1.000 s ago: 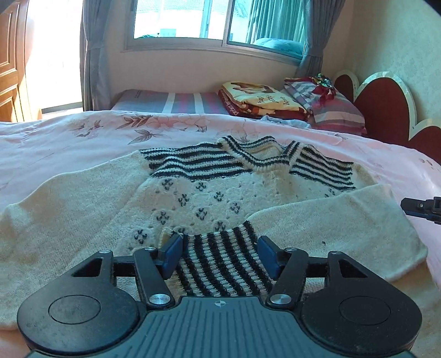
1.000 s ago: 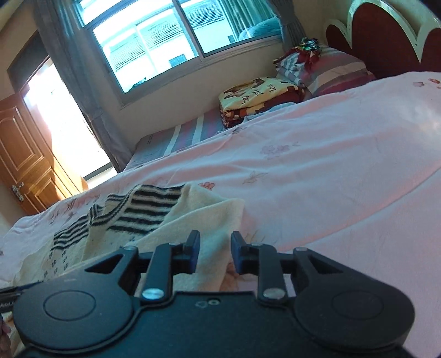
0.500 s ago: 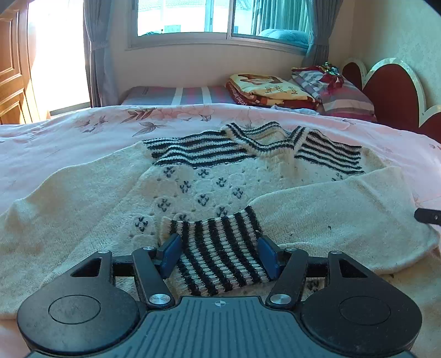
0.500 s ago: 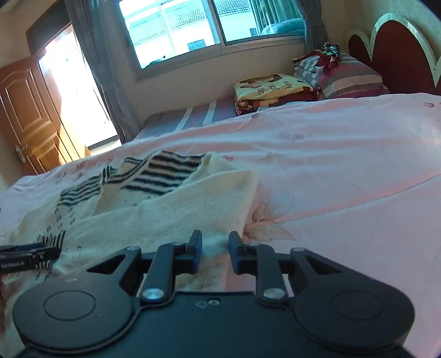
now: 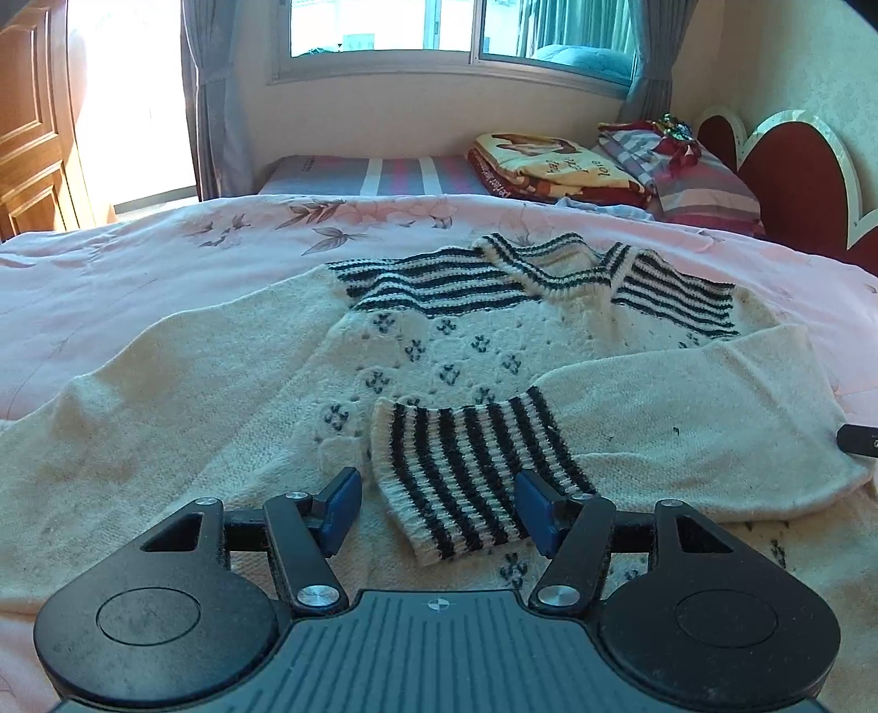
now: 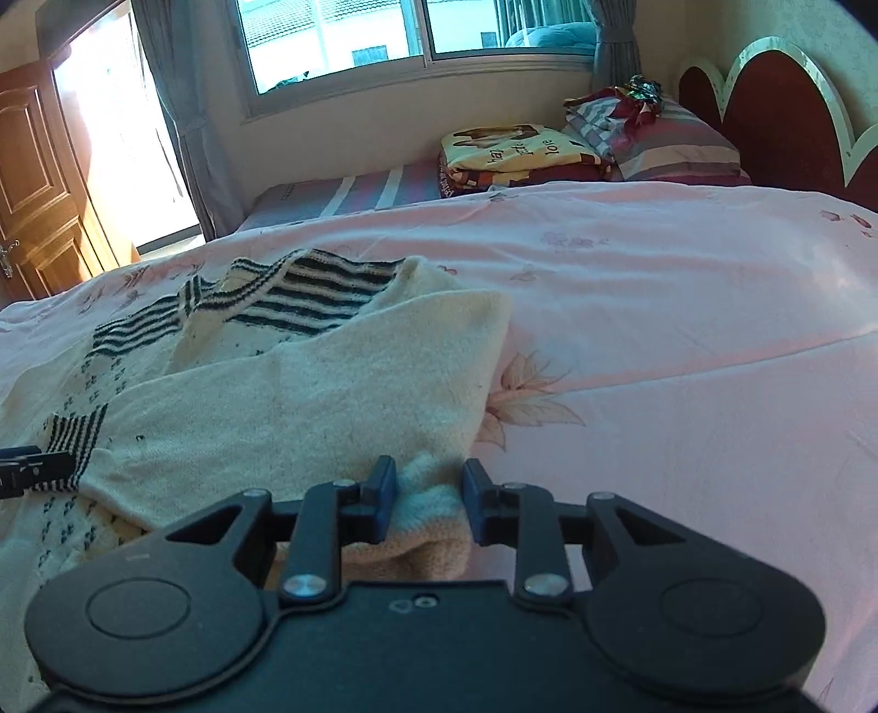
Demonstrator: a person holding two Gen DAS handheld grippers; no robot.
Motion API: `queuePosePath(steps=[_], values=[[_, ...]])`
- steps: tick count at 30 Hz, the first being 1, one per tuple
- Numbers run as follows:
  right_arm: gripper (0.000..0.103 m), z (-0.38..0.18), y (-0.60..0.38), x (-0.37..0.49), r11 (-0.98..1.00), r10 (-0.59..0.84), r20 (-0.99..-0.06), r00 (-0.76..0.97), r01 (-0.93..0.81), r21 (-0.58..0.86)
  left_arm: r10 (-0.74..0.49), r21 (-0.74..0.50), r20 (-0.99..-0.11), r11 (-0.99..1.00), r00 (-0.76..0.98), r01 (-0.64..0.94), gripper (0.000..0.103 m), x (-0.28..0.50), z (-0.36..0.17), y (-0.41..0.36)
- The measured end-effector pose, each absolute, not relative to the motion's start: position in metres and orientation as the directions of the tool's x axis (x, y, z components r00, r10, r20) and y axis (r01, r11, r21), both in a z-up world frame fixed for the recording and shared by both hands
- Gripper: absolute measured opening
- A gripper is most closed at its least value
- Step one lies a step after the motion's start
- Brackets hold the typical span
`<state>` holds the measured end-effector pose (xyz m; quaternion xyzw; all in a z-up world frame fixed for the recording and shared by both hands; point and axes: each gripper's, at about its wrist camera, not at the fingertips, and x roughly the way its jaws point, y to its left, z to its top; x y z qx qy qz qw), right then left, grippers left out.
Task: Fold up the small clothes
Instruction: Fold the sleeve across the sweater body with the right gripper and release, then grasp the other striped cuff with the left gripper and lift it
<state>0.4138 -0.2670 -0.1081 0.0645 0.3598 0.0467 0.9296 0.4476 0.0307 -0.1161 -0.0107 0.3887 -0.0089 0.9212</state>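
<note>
On pink floral bedspread (image 5: 164, 274), fuzzy cream knit sweater (image 5: 466, 351), ribbed striped cuff (image 5: 466, 466).

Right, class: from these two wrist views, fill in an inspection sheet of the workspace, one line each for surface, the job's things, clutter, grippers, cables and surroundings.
Surface: bed under a pink floral bedspread, lightly creased.
Job's things: cream sweater lying flat, one sleeve folded across the body, its striped cuff resting on the front.
Clutter: folded blanket and pillow at the far edge, apart from the sweater.
Grippers: left gripper open, the cuff between its fingers but not pinched; right gripper open, its jaws just widened, over the folded sleeve's edge.
Cables: nothing seen.
Surroundings: window with curtains, wooden door, red headboard.
</note>
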Motion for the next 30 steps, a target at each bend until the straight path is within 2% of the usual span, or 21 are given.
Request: queuePosePath(steps=[10,16,20,24,27,30], values=[[0.029,-0.109,-0.269,0.407,0.977,0.106,-0.684,0.722,0.054,0.208,0.01,-0.027,-0.712,0.999,0.702,-0.042,0.062,0.414,-0.112,0.076],[0.029,-0.093,-0.267,0.395,0.97,0.086,-0.625,0.776,0.077,0.23,0.093,-0.058,-0.665,0.983,0.741,-0.175,0.062,0.376,-0.102,0.146],[0.029,-0.085,-0.262,0.394,0.968,0.091,-0.611,0.786,0.075,0.24,0.169,-0.217,-0.651,0.893,0.74,-0.394,0.062,0.342,-0.109,0.231],[0.029,-0.082,-0.247,0.396,0.969,0.105,-0.612,0.784,0.057,0.239,0.185,-0.465,-0.643,0.676,0.743,-0.571,0.061,0.311,-0.13,0.309],[0.029,-0.081,-0.235,0.397,0.97,0.118,-0.612,0.782,0.041,0.24,0.171,-0.61,-0.595,0.54,0.785,-0.58,0.061,0.296,-0.147,0.34],[0.029,-0.082,-0.225,0.401,0.969,0.127,-0.616,0.777,0.035,0.244,0.169,-0.645,-0.571,0.513,0.804,-0.566,0.061,0.302,-0.154,0.349]])
